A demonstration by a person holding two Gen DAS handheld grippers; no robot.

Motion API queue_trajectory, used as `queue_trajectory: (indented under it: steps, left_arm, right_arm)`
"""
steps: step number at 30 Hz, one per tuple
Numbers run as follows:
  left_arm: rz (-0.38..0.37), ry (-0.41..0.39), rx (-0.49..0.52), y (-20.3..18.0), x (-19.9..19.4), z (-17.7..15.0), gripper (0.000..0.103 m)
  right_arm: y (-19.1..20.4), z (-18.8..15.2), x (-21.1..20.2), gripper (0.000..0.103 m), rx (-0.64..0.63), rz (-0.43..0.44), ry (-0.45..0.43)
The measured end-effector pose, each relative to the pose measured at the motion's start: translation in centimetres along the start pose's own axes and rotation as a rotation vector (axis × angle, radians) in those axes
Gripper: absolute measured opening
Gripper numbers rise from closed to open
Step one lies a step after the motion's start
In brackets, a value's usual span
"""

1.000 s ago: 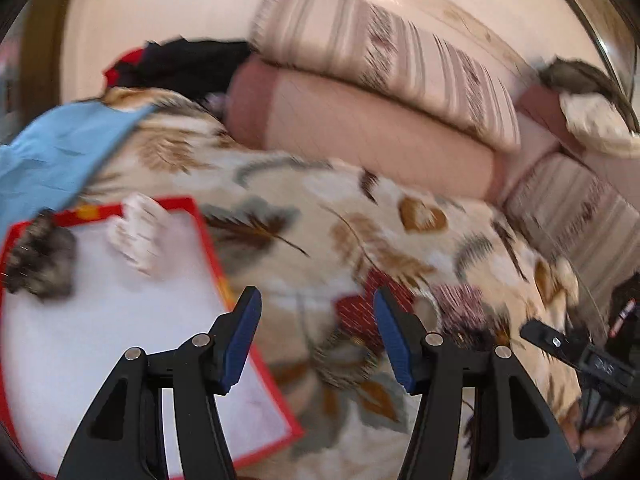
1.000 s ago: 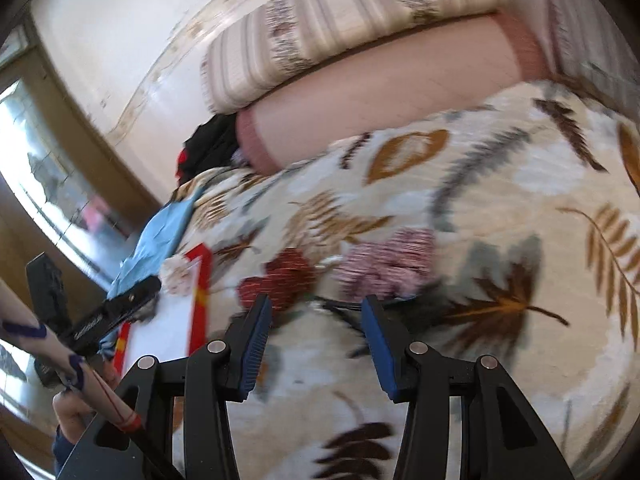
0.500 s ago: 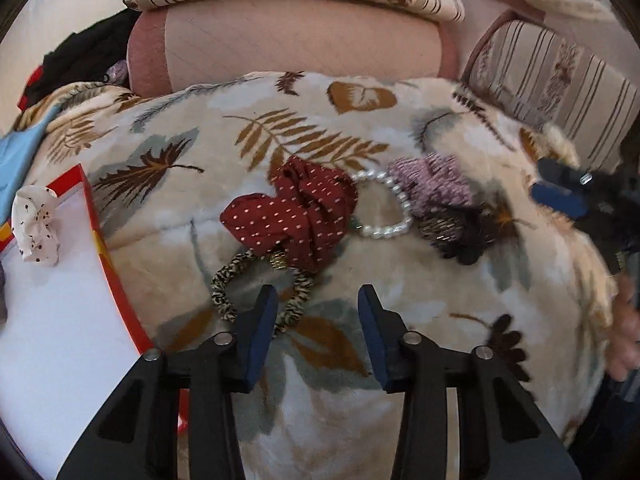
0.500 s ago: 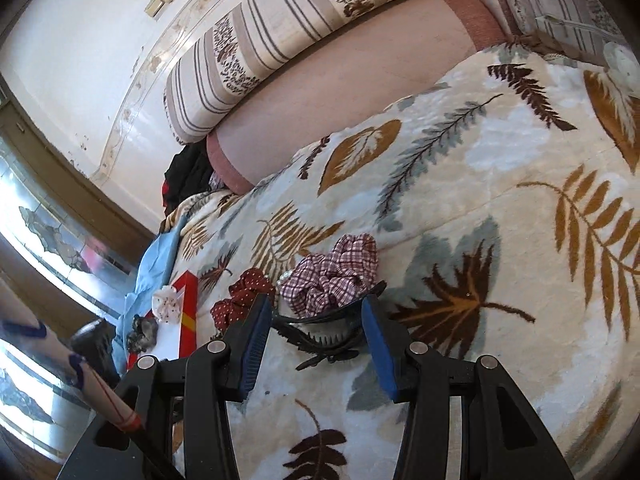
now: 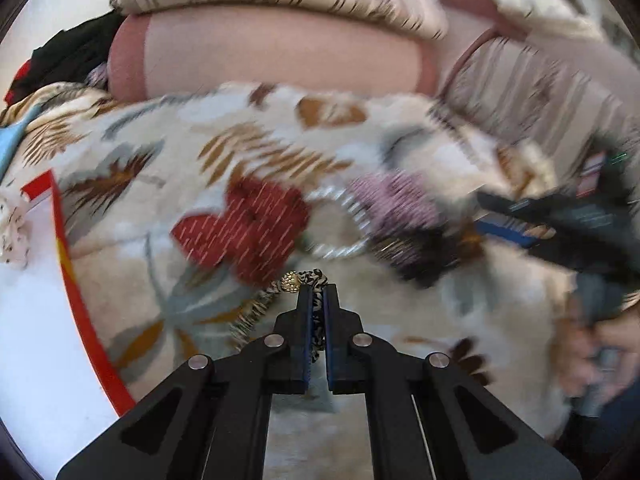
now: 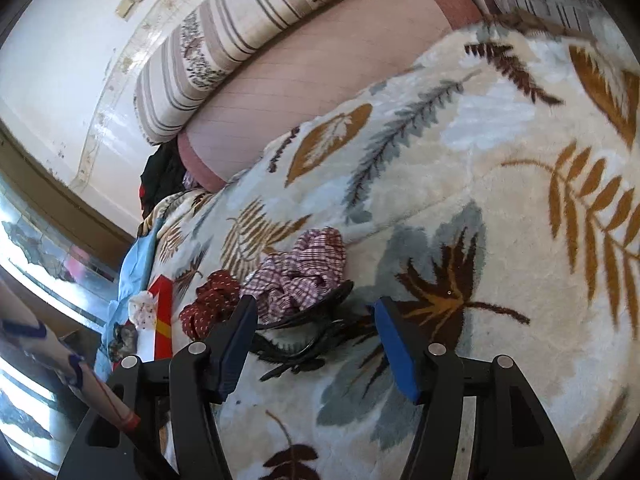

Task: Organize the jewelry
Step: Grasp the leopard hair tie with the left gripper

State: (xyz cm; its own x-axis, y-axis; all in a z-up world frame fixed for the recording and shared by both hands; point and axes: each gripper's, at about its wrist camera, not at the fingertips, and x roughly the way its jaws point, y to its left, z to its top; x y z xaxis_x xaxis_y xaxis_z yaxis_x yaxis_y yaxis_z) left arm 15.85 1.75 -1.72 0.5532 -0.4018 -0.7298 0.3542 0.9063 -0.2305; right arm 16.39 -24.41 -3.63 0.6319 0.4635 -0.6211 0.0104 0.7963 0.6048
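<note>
A bed covered by a cream blanket (image 6: 500,184) printed with brown, ochre and grey-blue leaves carries everything. On it lie a red dotted scrunchie (image 5: 244,228), a pearl bracelet (image 5: 340,224) just beside it, a pink plaid scrunchie (image 6: 304,276) and a black claw clip (image 6: 304,336) touching that scrunchie. At the blanket's left edge rests a white board with a red border (image 5: 72,292), bearing a white dotted scrunchie (image 5: 12,228). A pink bolster (image 6: 320,80) and striped cushion (image 6: 248,28) lie behind.
</note>
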Motion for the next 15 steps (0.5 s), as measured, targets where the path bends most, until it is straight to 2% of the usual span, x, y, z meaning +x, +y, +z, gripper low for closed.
queue_trajectory:
  steps: [3, 6, 12, 13, 15]
  left_arm:
    - [-0.032, -0.059, -0.013, 0.2, -1.4, 0.6, 0.005]
    - [-0.014, -0.088, -0.032, 0.9, -2.1, 1.0, 0.005]
    - [0.01, -0.122, -0.085, 3.1, -2.8, 1.7, 0.005]
    - [0.009, -0.124, -0.096, 3.4, -2.9, 1.8, 0.005]
    - [0.009, -0.125, -0.106, 3.7, -2.9, 1.8, 0.005]
  right_arm:
    - [-1.0, 0.0, 1.3, 0.066, 0.061, 0.041, 0.02]
    - [-0.8, -0.6, 2.4, 0.066, 0.088, 0.101, 0.084]
    - [4.0, -3.5, 2.6, 0.066, 0.011, 0.407, 0.301]
    - [4.4, -3.6, 2.5, 0.066, 0.001, 0.439, 0.316]
    - [4.5, -3.1, 1.7, 0.066, -0.024, 0.435, 0.271]
